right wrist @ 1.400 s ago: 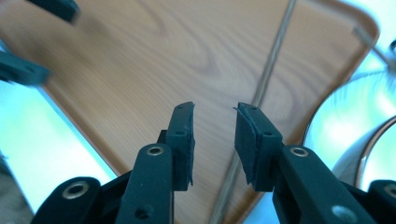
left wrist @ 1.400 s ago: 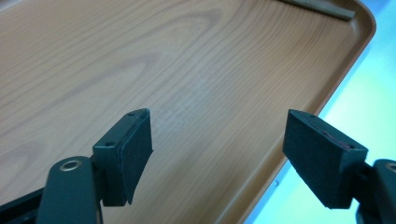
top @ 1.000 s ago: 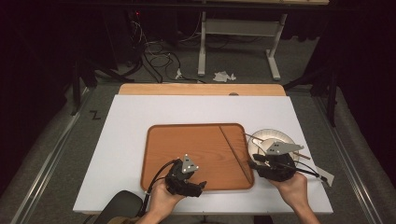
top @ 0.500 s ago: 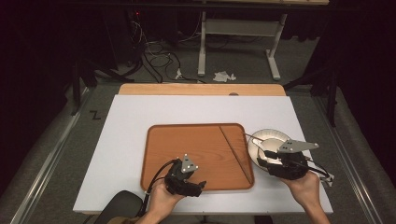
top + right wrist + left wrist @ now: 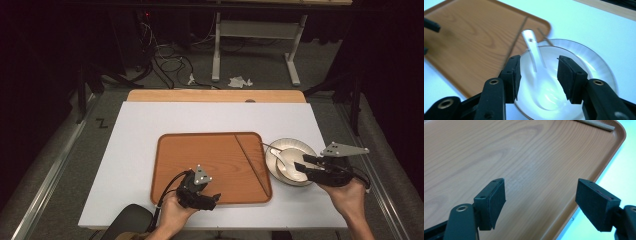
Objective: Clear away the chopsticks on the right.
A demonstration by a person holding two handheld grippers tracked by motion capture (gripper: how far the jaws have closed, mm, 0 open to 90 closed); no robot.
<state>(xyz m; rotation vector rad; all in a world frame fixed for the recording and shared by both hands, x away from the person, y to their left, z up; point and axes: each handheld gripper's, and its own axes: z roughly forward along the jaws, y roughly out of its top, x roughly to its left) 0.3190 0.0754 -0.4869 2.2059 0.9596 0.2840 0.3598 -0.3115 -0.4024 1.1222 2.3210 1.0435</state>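
Right hand-held gripper (image 5: 537,80) has jaws part open, holding nothing, one on each side of the white spoon (image 5: 536,72) and above it; contact with the spoon can't be told. The spoon lies in a white bowl (image 5: 596,67), handle pointing over the rim toward the tray (image 5: 466,40). In the high view the right hand-held gripper (image 5: 301,166) sits over the bowl (image 5: 295,147) at the counter's right side, and the hand (image 5: 347,192) comes in from the bottom edge. The bowl's near side is hidden by the gripper body; the spoon (image 5: 282,157) is small and washed out there.

Left hand-held gripper (image 5: 541,197) has jaws wide open and empty, low over the bare wood-grain tray (image 5: 524,152) near its right rim. Whether the pads touch the tray is unclear. In the high view the left hand-held gripper (image 5: 215,200) is at the tray's (image 5: 210,145) near edge, jaw tips hard to make out against the dark body.

A thin chopstick (image 5: 252,162) lies slantwise on the tray's right part; its end is cut off at the top edge of the left gripper view (image 5: 596,124). The tray rests on the white counter (image 5: 140,130). A dark rounded object (image 5: 127,220) at the counter's near left is partly cut off, unidentifiable.
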